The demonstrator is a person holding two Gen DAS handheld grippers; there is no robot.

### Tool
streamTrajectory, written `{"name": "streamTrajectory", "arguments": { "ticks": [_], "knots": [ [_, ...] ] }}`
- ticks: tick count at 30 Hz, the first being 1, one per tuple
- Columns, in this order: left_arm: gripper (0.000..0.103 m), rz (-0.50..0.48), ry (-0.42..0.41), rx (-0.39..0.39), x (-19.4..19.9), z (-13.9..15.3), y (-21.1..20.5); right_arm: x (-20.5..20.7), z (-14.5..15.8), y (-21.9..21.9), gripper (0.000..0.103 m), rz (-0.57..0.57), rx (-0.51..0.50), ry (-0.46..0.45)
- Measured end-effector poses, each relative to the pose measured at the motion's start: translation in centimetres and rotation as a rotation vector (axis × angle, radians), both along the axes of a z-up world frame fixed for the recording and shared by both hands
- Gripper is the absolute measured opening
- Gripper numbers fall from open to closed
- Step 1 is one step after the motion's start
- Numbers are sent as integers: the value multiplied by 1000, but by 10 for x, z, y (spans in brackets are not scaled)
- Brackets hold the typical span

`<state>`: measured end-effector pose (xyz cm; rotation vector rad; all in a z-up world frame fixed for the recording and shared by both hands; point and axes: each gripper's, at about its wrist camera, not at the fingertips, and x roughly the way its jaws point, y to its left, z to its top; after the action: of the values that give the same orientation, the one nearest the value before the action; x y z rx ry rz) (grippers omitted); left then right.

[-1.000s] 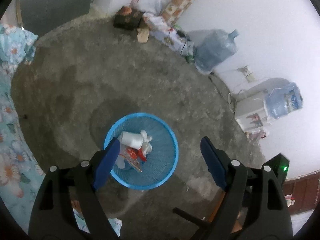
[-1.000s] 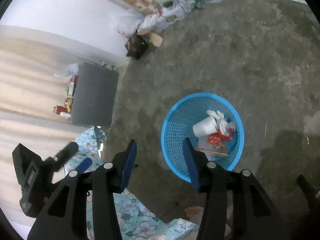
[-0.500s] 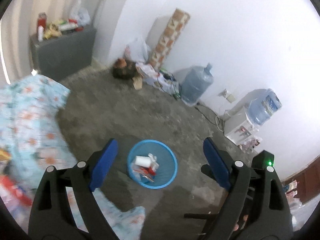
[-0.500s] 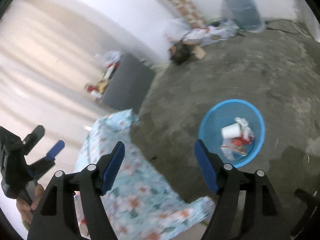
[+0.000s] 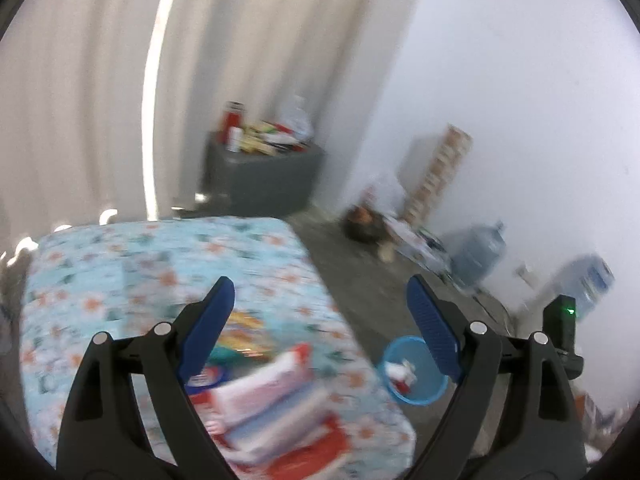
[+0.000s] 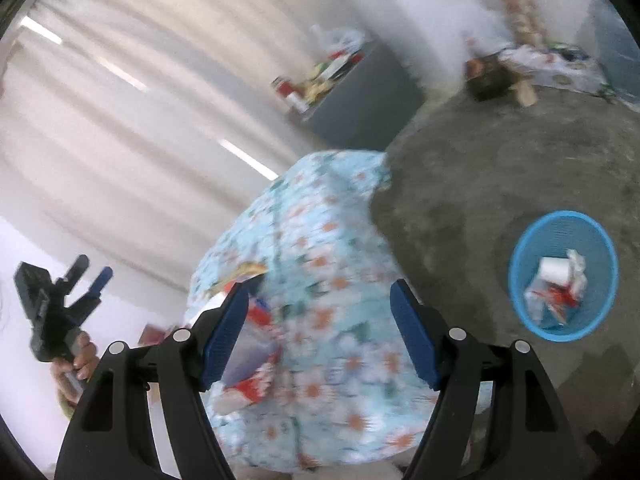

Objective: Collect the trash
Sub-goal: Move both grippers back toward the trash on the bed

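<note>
A blue mesh basket (image 6: 563,276) stands on the concrete floor with a white cup and wrappers inside; in the left wrist view the basket (image 5: 414,374) is low and right of centre. Blurred wrappers (image 5: 276,396), red, white and yellow, lie on a floral-covered table (image 5: 140,264). My left gripper (image 5: 320,320) hangs open above that pile with nothing between its fingers. My right gripper (image 6: 318,328) is open and empty over the table's floral cloth (image 6: 320,260), with some wrappers (image 6: 250,364) by its left finger. The left gripper (image 6: 86,286) also shows at far left, held by a hand.
A grey cabinet (image 5: 264,176) with bottles and packets on top stands by the curtain. Boxes and bags (image 5: 372,224) and a water jug (image 5: 476,252) line the white wall. Another water bottle (image 5: 592,280) sits on a dispenser at right.
Both grippers have risen and swung away from the basket toward the floral table. The right jaws have widened. The basket now sits smaller and off to the right in both views.
</note>
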<state>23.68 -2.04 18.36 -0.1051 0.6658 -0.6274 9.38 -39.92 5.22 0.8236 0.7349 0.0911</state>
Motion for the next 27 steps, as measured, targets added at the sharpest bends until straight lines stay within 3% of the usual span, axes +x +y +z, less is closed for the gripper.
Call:
{"name": "streamTrajectory", "arguments": {
  "ticks": [4,11,16,23,27],
  "knots": [
    [83,77,11,16,6,-15,47,25,10,26,71,88,20,-9],
    [83,120,83,35,18,-64,85,65,19,73,71,211,9,21],
    [83,120,169,20,38,-98,92,104,33,115,71,321,-117,41],
    [66,145,309,-62,76,-128,111,178,45,192,70,559,-339,72],
    [63,156,355,-94,88,-142,119,211,28,231,57,688,-399,153]
  ]
}}
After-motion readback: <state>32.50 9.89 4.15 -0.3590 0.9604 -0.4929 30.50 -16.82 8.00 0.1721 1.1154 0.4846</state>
